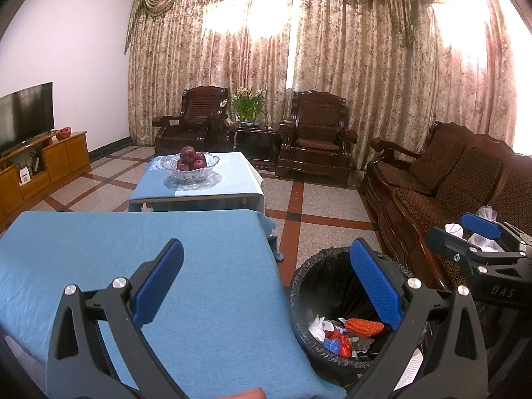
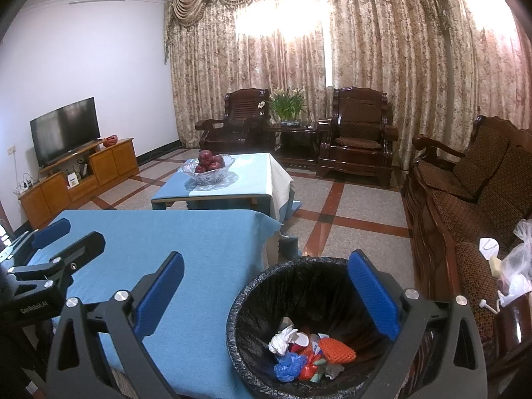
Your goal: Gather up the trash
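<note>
Left hand-held gripper (image 1: 266, 286) hangs with its blue pads wide apart and nothing between them, above the edge of the blue-clothed tabletop (image 1: 99, 249), which shows no litter in this view. Beside the tabletop stands the black-lined trash bin (image 1: 312, 262), with collected trash (image 1: 345, 332) already at its bottom: white tissue, an orange mesh piece, red and blue scraps. From the right wrist view, the right hand-held gripper (image 2: 266, 289) is likewise spread and empty, poised over the bin's mouth. On the sofa (image 2: 472, 206) at the right lies a clear plastic bag (image 2: 515, 266) with white bits beside it, possibly trash still to gather, though it is hard to tell at the frame edge. Judging by this, the job looks nearly done.
</note>
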Motion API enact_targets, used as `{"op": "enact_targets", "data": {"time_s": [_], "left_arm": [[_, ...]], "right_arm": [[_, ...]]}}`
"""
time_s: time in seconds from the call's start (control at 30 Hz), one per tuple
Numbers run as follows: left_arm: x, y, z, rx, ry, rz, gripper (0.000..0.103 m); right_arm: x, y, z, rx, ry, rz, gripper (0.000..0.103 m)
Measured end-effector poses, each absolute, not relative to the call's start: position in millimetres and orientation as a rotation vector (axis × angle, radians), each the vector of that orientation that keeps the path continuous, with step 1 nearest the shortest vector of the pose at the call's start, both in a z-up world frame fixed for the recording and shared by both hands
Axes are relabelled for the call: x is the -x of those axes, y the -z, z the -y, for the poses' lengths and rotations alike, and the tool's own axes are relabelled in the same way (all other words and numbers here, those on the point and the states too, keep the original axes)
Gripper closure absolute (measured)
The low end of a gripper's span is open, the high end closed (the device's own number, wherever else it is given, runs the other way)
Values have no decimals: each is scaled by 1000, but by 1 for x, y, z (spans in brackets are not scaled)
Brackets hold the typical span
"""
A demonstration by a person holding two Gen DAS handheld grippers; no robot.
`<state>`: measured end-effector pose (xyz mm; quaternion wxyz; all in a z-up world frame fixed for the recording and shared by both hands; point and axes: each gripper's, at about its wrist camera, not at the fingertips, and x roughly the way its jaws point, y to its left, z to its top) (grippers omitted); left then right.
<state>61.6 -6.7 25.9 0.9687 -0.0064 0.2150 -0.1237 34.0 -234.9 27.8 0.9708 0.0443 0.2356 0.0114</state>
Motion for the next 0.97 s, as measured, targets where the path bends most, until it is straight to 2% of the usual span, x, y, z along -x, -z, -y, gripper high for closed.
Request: {"op": "enact_targets", "data": {"time_s": [0.97], "left_arm": [[-64, -11, 2, 20, 249, -462, 6]], "right_arm": [[-31, -20, 227, -92, -25, -485, 6]]}}
